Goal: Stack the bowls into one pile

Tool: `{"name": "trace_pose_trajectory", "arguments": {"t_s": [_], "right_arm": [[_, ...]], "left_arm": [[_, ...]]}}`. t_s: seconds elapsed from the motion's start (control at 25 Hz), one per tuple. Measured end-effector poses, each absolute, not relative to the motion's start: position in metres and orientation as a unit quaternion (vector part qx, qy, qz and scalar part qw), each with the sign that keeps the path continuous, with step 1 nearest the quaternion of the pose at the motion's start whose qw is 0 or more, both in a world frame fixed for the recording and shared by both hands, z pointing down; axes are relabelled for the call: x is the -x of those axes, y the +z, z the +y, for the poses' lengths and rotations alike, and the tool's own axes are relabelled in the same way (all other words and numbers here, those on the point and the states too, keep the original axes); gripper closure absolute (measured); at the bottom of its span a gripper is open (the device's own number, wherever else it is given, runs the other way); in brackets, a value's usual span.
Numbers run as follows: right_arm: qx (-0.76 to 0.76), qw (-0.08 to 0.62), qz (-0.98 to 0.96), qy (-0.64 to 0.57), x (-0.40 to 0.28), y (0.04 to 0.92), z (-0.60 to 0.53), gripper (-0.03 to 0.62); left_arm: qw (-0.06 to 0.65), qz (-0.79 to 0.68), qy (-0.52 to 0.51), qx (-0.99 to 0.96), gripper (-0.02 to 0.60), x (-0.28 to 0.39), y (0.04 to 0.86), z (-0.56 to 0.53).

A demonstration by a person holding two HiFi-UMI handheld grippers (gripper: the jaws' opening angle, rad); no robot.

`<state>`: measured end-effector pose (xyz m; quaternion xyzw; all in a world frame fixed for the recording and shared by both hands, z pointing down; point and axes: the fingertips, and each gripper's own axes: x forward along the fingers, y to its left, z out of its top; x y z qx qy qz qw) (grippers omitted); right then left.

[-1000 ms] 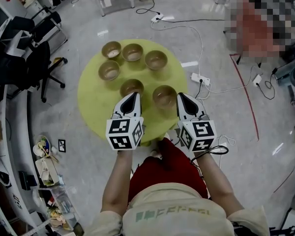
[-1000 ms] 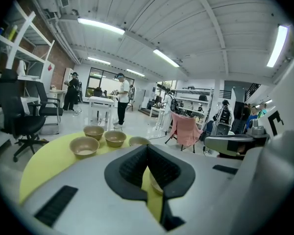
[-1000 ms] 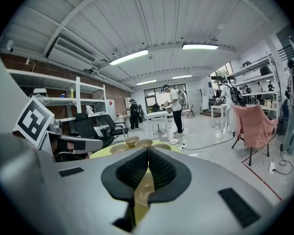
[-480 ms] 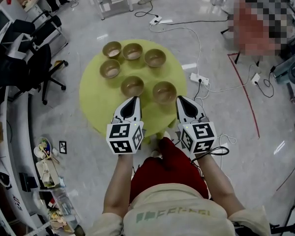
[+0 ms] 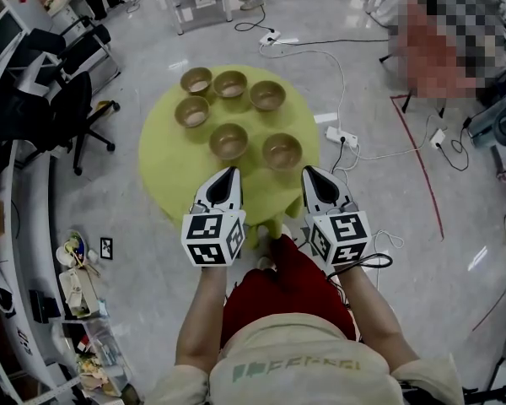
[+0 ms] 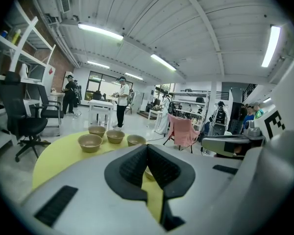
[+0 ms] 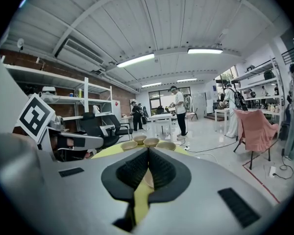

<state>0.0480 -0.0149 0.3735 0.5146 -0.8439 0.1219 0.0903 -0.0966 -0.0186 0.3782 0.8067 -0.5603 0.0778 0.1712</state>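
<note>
Six bowls (image 5: 231, 83) stand singly on the round yellow table (image 5: 164, 163), none stacked: three in the far row, one at left of centre, two nearer. The left gripper (image 5: 230, 173) has its jaws pressed together with nothing between them, tip over the table's near edge, short of the near-left bowl (image 5: 228, 141). The right gripper (image 5: 306, 172) is likewise closed and empty, just short of the near-right bowl (image 5: 282, 151), not touching.
</note>
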Motion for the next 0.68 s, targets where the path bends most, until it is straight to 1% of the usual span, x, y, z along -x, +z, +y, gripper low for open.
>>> {"name": "trace_pose_trajectory", "arguments": {"t_s": [0.68], "right_arm": [[-0.505, 0.084, -0.851, 0.116, -0.044, 0.373, 0.026, 0.559]], "left_arm": [[0.165, -0.567, 0.07, -0.804, 0.558, 0.103, 0.374, 0.024]]}}
